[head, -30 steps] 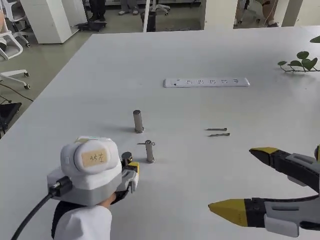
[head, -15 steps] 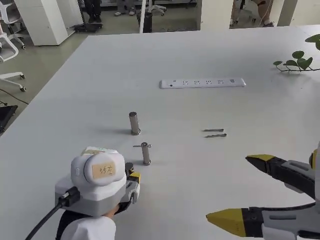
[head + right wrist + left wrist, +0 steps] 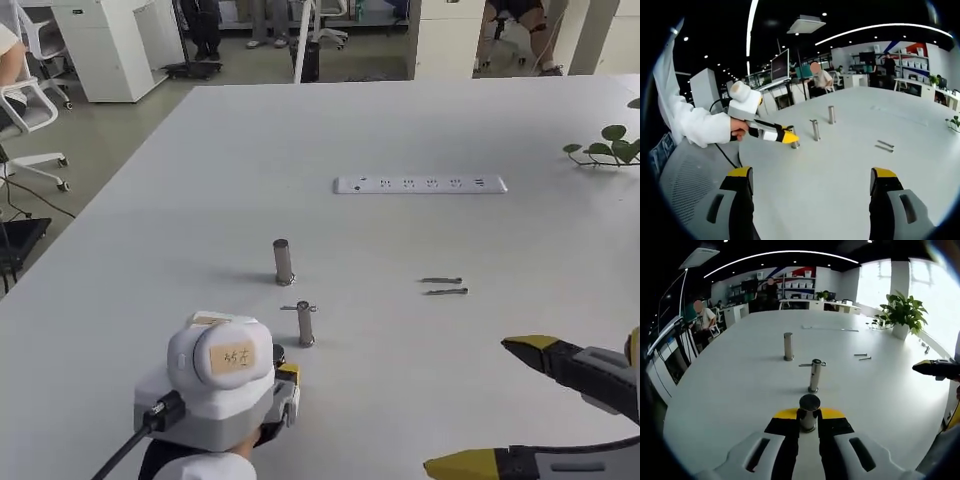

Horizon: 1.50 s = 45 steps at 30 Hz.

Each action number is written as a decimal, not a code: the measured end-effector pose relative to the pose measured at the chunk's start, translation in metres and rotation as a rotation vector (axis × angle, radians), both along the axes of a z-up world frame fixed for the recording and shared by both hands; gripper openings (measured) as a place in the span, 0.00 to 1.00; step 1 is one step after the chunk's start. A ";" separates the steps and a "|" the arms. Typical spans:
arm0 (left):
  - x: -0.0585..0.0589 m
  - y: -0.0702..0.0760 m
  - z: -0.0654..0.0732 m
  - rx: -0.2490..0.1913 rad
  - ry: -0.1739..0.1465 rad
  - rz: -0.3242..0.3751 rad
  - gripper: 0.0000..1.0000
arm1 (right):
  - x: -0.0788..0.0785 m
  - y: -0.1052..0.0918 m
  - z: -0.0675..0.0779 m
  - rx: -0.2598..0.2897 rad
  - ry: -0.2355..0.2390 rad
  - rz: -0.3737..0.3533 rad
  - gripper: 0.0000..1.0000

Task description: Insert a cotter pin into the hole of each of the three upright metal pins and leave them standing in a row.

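Left tongs (image 3: pixel 809 421) gripping near pin (image 3: pixel 809 409), upright on worktop (image 3: pixel 200 200). Middle pin (image 3: pixel 305 325) just beyond at 12 o'clock, cotter pin (image 3: pixel 297 307) through its top. Far pin (image 3: pixel 283 262) stands further toward 12. Two loose cotter pins (image 3: pixel 440 281) lie side by side at 3 o'clock of middle pin, well apart from it. Right tongs (image 3: pixel 810 180) wide, holding nothing, over worktop at 4 o'clock.

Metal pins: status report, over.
Left gripper shut on nearest metal pin; right gripper open, empty. Middle metal pin carries a cotter pin, far metal pin bare. Two loose cotter pins on table, nothing blocking them.
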<state>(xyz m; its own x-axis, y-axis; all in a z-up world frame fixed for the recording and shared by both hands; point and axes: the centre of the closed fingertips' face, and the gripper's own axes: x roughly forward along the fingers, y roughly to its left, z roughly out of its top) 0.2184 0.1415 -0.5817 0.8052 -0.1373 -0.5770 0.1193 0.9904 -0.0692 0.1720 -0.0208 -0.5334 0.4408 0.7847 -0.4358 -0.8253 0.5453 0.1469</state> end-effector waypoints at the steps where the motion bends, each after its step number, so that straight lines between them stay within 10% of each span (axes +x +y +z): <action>1: 0.000 0.000 0.000 0.003 0.005 -0.002 0.12 | 0.000 -0.001 -0.001 -0.008 0.001 0.000 0.96; 9: -0.003 -0.003 0.004 0.018 0.012 -0.045 0.15 | -0.002 -0.001 -0.003 -0.015 0.011 0.002 0.95; 16: -0.006 -0.005 0.017 -0.086 0.037 -0.106 0.31 | 0.000 0.001 0.001 -0.017 0.008 0.011 0.95; 24: -0.028 -0.012 0.042 -0.040 0.029 -0.366 0.52 | 0.000 -0.001 0.001 -0.021 0.008 0.007 0.95; 27: -0.034 -0.006 0.055 -0.058 -0.015 -0.405 0.60 | -0.001 -0.003 -0.001 -0.025 0.012 0.001 0.95; 31: -0.048 -0.005 0.063 0.039 -0.043 -0.556 0.80 | -0.004 -0.004 -0.005 -0.036 0.020 0.007 0.95; 37: -0.060 -0.010 0.073 -0.064 -0.082 -0.642 0.99 | -0.008 -0.007 -0.011 -0.055 0.038 0.013 0.94; 45: -0.066 0.003 0.054 -0.114 0.001 -0.650 1.00 | -0.007 -0.008 -0.009 -0.073 0.035 0.029 0.95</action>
